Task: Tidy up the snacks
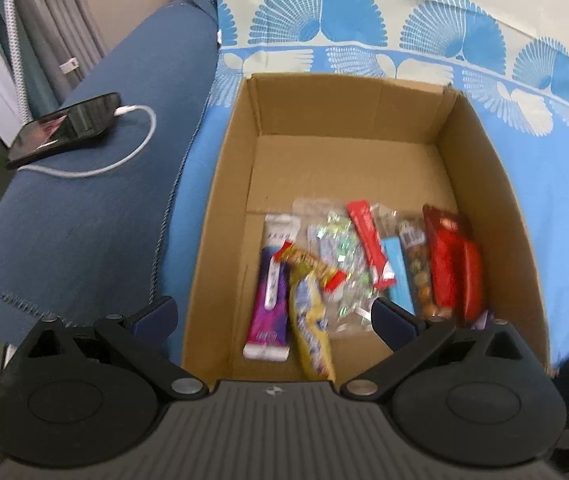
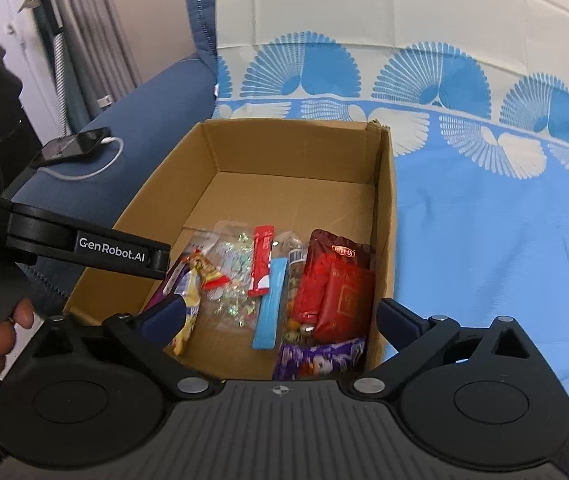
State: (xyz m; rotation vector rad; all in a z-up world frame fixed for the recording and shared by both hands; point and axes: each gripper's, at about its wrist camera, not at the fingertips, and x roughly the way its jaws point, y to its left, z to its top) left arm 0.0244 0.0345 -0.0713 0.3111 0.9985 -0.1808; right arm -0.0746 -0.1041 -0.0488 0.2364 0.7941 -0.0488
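Observation:
An open cardboard box stands on a blue patterned sheet. Inside lie several snacks: a purple packet, a yellow packet, a clear candy bag, a red stick, a light blue stick, red pouches and a purple wrapper. My left gripper is open and empty above the box's near edge. My right gripper is open and empty over the box's near right side. The left gripper's arm shows in the right wrist view.
A black phone with a white charging cable lies on the dark blue sofa arm left of the box. The blue-and-white sheet spreads right of the box. Curtains hang at far left.

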